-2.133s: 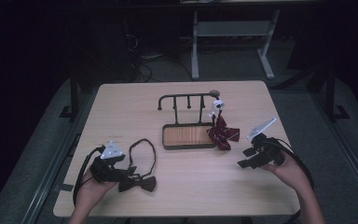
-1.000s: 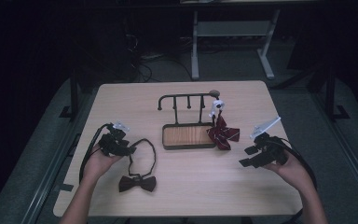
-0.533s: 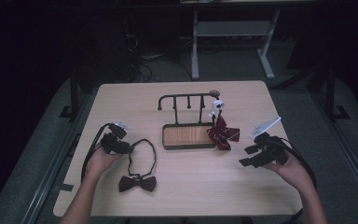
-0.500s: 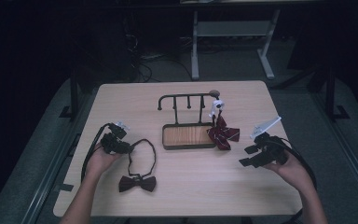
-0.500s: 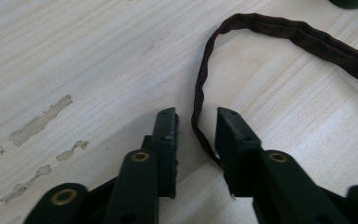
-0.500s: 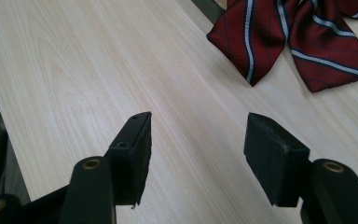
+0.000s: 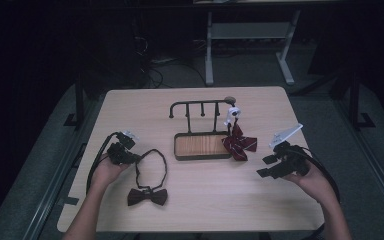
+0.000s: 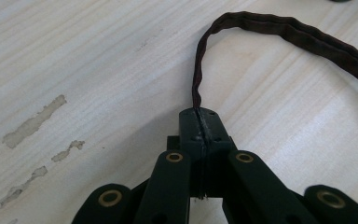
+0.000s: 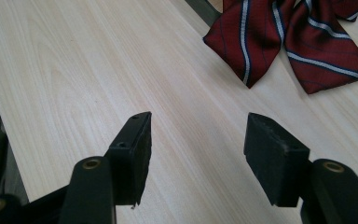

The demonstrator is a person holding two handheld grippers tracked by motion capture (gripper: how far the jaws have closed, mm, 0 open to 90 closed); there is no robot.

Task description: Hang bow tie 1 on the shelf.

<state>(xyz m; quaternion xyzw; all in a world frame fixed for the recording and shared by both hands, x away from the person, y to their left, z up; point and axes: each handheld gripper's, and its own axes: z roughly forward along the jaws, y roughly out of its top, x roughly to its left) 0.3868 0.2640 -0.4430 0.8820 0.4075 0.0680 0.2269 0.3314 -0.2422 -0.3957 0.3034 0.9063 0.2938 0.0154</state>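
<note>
Grasp step: left gripper (image 8: pixel 200 119) has just closed, pinching the dark bow tie's strap (image 8: pixel 279 32) on the table (image 7: pixel 260 200). Next, probably lift toward the rack (image 7: pixel 200 107) (right gripper (image 9: pixel 196 135) open, empty).

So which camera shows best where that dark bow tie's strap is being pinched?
The left gripper view: the strap runs straight into the left hand-held gripper's closed jaws. The high view shows the whole bow tie from afar; the right gripper view faces the red striped one.
</note>
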